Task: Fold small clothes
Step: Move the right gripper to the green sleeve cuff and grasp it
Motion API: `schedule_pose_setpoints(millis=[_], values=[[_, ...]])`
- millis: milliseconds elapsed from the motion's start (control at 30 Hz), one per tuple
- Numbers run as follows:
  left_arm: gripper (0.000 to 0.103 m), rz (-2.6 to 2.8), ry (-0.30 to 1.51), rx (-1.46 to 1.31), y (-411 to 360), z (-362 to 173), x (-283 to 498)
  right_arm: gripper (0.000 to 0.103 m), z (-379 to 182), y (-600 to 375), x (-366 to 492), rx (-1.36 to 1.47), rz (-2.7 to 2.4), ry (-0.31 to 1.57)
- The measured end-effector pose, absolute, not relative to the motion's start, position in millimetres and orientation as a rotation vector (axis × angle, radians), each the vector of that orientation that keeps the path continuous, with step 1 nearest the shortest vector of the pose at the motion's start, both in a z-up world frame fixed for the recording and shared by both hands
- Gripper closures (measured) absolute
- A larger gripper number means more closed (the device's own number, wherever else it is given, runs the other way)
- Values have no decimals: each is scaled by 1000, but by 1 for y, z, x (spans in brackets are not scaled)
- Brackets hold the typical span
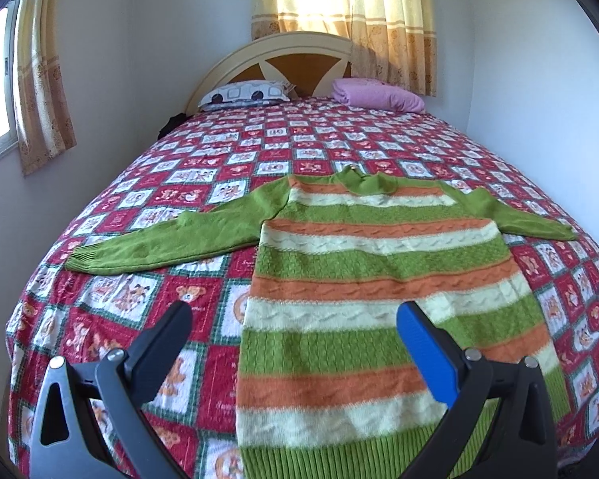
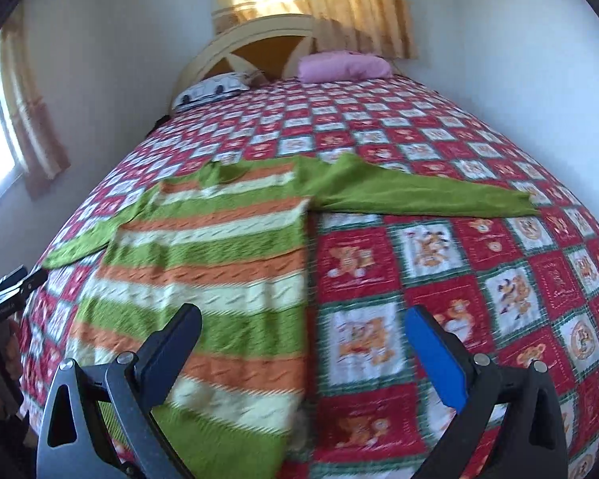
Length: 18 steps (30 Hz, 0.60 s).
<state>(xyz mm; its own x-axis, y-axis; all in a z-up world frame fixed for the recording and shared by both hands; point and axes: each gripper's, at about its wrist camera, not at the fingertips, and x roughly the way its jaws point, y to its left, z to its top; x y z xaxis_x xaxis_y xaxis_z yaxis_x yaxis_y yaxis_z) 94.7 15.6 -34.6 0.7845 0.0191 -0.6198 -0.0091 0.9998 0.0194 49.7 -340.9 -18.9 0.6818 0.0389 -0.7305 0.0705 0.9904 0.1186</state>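
Sweater [image 1: 371,279] is laid flat on the bedspread [image 1: 139,307], collar toward the headboard [image 1: 295,60], ribbed hem at the near edge; both sleeves are spread out sideways, so every fold line is exposed and nothing is doubled over yet. No fold is judged started. Left gripper [image 1: 293,329] is held above the hem end with fingers wide apart, nothing clamped; it sits over the sweater's left side edge, probably lined up for that lower corner or for the left sleeve [image 1: 167,243]. Right gripper [image 2: 303,333] is likewise spread and empty, straddling the sweater's right side edge; the right sleeve [image 2: 419,199] lies well ahead of it. Right view is motion-blurred, so contact with the cloth cannot be confirmed. Two pillows [image 1: 379,94] are kept up by the headboard, well apart from the sweater, leaving working room.
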Motion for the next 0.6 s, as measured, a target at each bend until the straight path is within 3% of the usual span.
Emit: schedule_pose_setpoints(millis=[133,333,600], values=[[0,31,682,26,19,-44,131,2,-28,-398,81,195,-137,847],[0,57,710,29,22,-61,186,15,-57,-497,122,325,-331,908],[0,83,729,71,20,-81,238,43,-79,-605,150,471,-516,933]])
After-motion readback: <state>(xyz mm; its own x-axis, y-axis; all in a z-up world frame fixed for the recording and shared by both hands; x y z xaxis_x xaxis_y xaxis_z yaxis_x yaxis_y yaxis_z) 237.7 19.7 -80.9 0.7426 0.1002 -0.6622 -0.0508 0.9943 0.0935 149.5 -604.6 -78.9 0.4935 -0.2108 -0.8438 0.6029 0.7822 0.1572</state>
